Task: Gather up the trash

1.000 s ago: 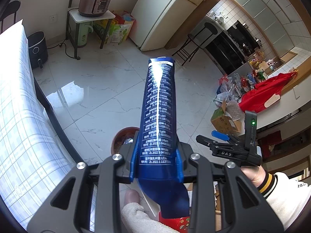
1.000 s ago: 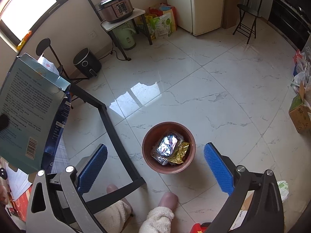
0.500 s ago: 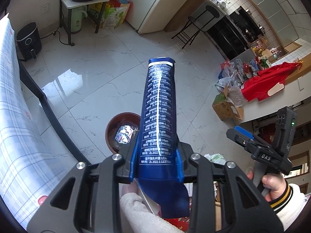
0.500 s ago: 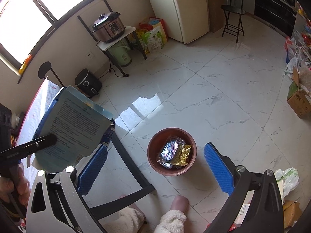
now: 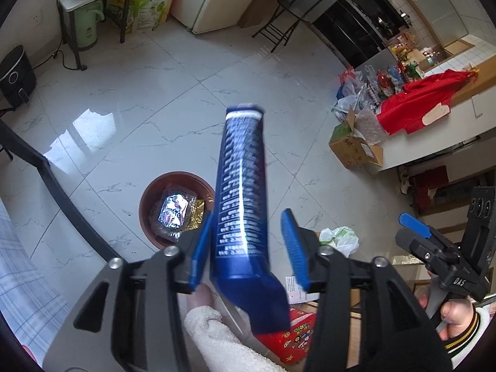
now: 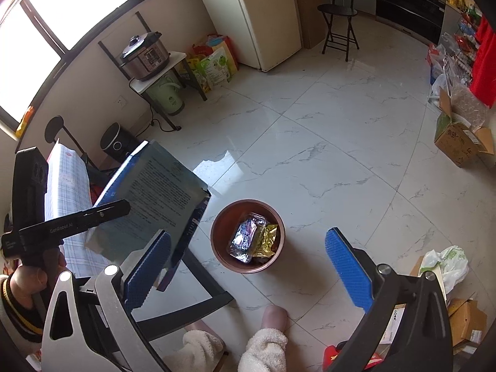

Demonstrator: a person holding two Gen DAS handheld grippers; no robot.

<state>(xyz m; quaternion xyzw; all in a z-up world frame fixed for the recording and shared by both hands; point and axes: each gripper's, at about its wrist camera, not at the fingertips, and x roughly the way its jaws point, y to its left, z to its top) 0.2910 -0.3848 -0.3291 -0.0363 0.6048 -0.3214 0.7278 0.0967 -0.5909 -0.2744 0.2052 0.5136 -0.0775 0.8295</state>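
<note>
A flat dark blue carton (image 5: 243, 192) with white print stands between the blue pads of my left gripper (image 5: 248, 245), whose jaws stand apart; a gap shows on the right side, and the carton looks blurred. The carton's broad face also shows in the right wrist view (image 6: 155, 198), above and left of the brown trash bowl (image 6: 223, 254). The bowl (image 5: 148, 198) sits on the floor holding foil and gold wrappers (image 6: 254, 238). My right gripper (image 6: 248, 266) is open and empty, above the bowl.
A black table leg (image 6: 198, 282) runs along the floor left of the bowl. My slippered feet (image 6: 266, 347) are near the bowl. A white-green plastic bag (image 6: 449, 263) and cardboard boxes (image 6: 462, 145) lie at the right. A folding chair (image 6: 338, 28) and fridge (image 6: 263, 15) stand far back.
My left gripper has opened around the blue carton, which now sits loose and tilted. Both views have moved so the bowl sits closer below the carton.
</note>
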